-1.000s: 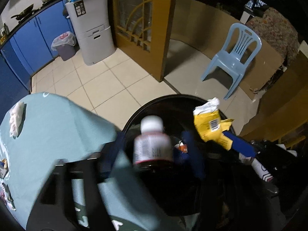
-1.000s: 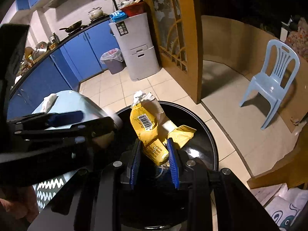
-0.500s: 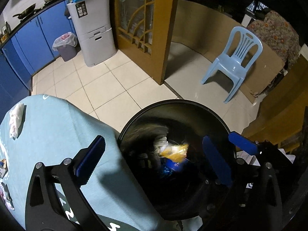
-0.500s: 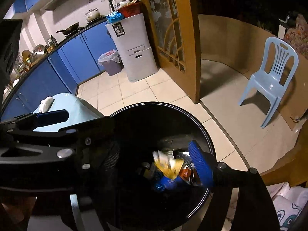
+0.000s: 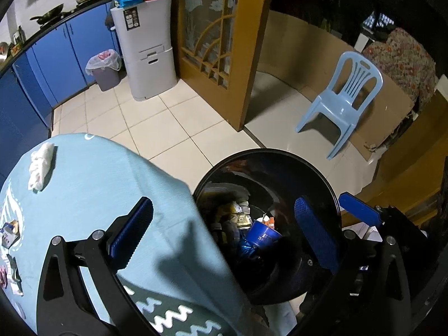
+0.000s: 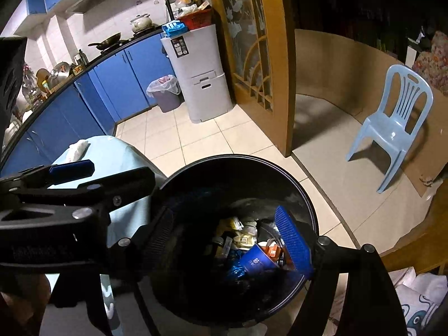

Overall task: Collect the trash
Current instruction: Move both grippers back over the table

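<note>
Both loads gone since a sec ago: the white-capped bottle the left gripper (image 5: pixel 221 235) carried and the yellow packet the right gripper (image 6: pixel 221 240) carried are no longer held, and a yellow wrapper now lies in the black bin (image 5: pixel 316 168). Jaws on both, clamped a sec ago, now stand wide apart w/ nothing between them, over the bin's mouth.

Seen from the room: left gripper straddles the spot where the teal-cloth table (image 5: pixel 92 179) meets the bin; one blue pad hangs above the cloth, the other inside the rim. Right gripper sits beside it over the far side of the bin; its near finger is dark and blurred.

Inside the bin: 1 blue paper cup (image 5: pixel 263 236) on its side, yellow wrappers (image 5: pixel 228 208) and small bits piled on the floor of it; exact no. of pieces can't be told, too dark. The bottle isn't clearly visible in there.

On the table, away from the bin: 1 crumpled white tissue (image 5: pixel 40 166) near the far edge, plus 1 small packet (image 5: pixel 9 231) and a few scraps at the left edge, too cut off to count. So the job looks partly done.

Risks, as a judgement: tools are close together, so swinging back to the table they could knock each other or clip the rim and tip the bin. Tissue is soft and flat, so a shallow pinch may snag the cloth and drag it.

Beyond the bin: 1 pale blue plastic chair (image 5: pixel 344 103), 1 small lined waste bin (image 5: pixel 105 68), 1 grey cabinet (image 5: pixel 145 47).
</note>
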{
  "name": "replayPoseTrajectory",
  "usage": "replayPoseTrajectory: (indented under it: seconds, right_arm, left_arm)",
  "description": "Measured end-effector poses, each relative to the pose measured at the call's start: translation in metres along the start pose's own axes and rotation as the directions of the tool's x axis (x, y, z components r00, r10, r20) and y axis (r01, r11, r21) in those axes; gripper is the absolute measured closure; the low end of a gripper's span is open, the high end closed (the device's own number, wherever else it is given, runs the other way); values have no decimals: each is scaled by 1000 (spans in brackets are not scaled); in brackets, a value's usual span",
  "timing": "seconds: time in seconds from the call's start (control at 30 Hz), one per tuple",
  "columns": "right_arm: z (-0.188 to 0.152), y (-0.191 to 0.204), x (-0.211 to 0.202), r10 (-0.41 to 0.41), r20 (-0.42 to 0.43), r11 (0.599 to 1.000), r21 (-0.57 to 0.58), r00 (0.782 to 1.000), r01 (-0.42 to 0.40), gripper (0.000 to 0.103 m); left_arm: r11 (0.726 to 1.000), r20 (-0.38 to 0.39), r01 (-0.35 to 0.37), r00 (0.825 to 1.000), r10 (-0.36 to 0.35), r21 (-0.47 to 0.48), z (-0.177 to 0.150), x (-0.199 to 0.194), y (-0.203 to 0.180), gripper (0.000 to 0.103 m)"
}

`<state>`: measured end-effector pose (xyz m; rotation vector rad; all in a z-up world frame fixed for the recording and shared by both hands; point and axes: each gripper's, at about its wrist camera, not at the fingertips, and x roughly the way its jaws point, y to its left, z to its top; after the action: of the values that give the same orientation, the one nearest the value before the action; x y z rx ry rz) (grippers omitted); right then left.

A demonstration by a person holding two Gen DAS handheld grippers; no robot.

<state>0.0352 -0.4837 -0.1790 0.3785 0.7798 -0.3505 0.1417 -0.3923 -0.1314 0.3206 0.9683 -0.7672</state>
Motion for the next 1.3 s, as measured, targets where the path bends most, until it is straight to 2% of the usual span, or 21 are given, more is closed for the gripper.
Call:
replayPoseTrajectory:
  seconds: [0.23, 0.37, 0.53, 0.63, 0.77, 0.9, 1.07, 1.23, 1.27, 1.3]
  right_arm:
    - [-10, 35, -20, 35, 14, 998, -60, 999, -34, 29]
    - [-23, 64, -27, 72, 0, 991, -110, 997, -72, 29]
    - [-52, 113, -39, 146, -45, 969, -195, 988, -152, 29]
    - [-71, 147, -48, 215, -81, 940, -254, 973, -228, 29]
    - [-98, 195, -57, 283, -123, 884, -352, 951, -308, 29]
    - [-120, 238, -56, 330, -183, 829, -412, 926, -378, 29]
    - [-138, 277, -45, 323, -241, 796, -454, 915, -400, 29]
    - [-146, 299, -33, 296, -274, 793, -463, 915, -395, 30]
    - [-146, 301, -32, 292, -277, 794, -464, 916, -393, 31]
    - [-147, 304, -32, 290, -281, 793, -465, 915, -394, 38]
  left_arm:
    - [997, 33, -55, 998, 57, -55, -28, -41, 33, 3]
    - [989, 50, -120, 991, 125, -89, -59, -73, 58, 3]
    - [972, 43, -195, 978, 202, -129, -114, -108, 96, 3]
    - [958, 41, -235, 969, 245, -166, -143, -126, 120, 3]
    - [924, 25, -306, 947, 320, -231, -176, -144, 164, 3]
    - [884, -30, -352, 932, 361, -306, -208, -149, 222, 3]
    - [850, -81, -377, 924, 374, -368, -236, -148, 284, 3]
    - [855, -99, -334, 942, 322, -397, -245, -139, 321, 3]
    - [859, -101, -319, 947, 305, -400, -246, -136, 328, 3]
    - [861, -102, -316, 948, 300, -400, -247, -134, 329, 3]
